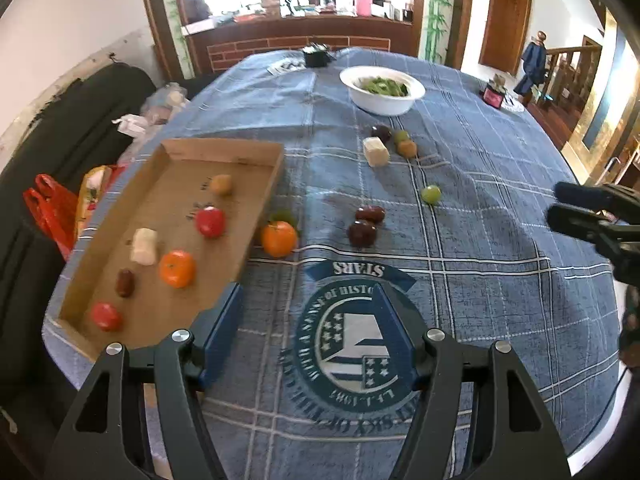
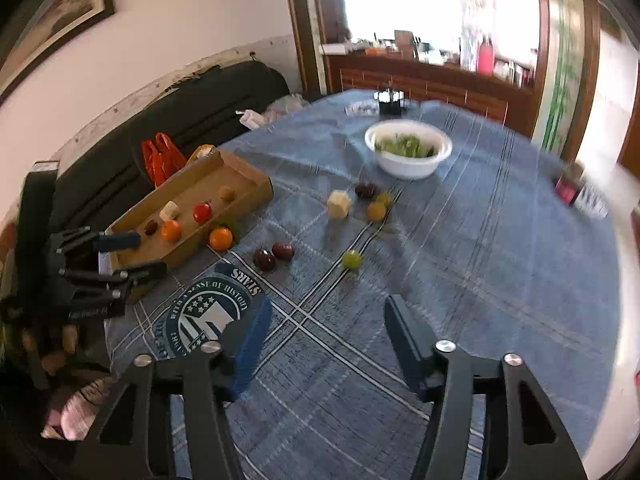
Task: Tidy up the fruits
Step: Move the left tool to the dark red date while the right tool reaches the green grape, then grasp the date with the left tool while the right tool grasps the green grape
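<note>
A cardboard tray on the blue cloth holds several small fruits, among them an orange one and a red one. On the cloth lie an orange by the tray's side, two dark plums, a green grape, and a far cluster with a pale block. My left gripper is open and empty near the tray's corner. My right gripper is open and empty above the cloth.
A white bowl of greens stands farther back. A small black box sits at the far edge. A dark sofa with red bags lies left of the table. A small red jar stands far right.
</note>
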The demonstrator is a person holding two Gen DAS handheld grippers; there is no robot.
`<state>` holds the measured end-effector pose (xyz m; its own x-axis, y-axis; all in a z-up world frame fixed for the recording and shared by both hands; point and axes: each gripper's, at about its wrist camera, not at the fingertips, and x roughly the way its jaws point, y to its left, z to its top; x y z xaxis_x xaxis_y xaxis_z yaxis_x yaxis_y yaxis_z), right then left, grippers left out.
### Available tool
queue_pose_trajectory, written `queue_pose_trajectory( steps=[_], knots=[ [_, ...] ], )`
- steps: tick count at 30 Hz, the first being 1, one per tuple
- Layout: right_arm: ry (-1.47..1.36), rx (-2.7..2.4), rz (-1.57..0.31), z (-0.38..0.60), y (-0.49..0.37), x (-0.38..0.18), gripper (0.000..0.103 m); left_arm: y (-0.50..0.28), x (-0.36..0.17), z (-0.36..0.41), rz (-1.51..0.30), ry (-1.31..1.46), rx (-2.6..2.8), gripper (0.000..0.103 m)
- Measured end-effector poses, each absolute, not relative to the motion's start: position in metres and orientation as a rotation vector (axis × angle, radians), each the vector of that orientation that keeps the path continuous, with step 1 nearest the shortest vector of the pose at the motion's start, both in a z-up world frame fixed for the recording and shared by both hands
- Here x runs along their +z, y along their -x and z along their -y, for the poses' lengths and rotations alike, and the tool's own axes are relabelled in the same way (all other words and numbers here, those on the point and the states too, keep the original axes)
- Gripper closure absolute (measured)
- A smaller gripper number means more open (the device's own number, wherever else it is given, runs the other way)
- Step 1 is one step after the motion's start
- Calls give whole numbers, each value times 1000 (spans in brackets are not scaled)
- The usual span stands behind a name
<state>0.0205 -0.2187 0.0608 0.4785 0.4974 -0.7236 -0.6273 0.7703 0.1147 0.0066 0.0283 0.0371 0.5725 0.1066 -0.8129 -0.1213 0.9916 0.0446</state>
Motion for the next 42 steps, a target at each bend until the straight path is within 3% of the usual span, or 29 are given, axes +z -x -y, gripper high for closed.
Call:
queue_pose_trajectory(
  steps=[20,26,29,31,32,35,36,38,42],
  knots=[
    [81,693,-925,166,-111,-7,53,-89,-20,-14,-1075,35,65,38],
    [88,684,-953,154,-128,-25,61,-103,-39,-14,-1105,39,66,38],
    [114,663,-942,151,-132,-30,62,-103,-40,-14,-1067,41,65,42],
    [129,648,-936,150,-134,-31,66,-102,-40,-14,-1045,41,72,50],
    [136,641,-934,150,-134,-31,73,-103,-39,-15,-1039,43,71,57],
    [132,640,-933,152,-133,-28,93,-102,-36,-17,-1035,47,78,66],
    [116,649,-939,154,-132,-27,96,-103,-35,-18,-1032,48,80,70],
    [91,657,-945,158,-130,-25,96,-100,-29,-19,-1018,54,75,77],
    [86,658,-951,160,-126,-25,90,-95,-22,-24,-1015,67,71,77]
  ],
)
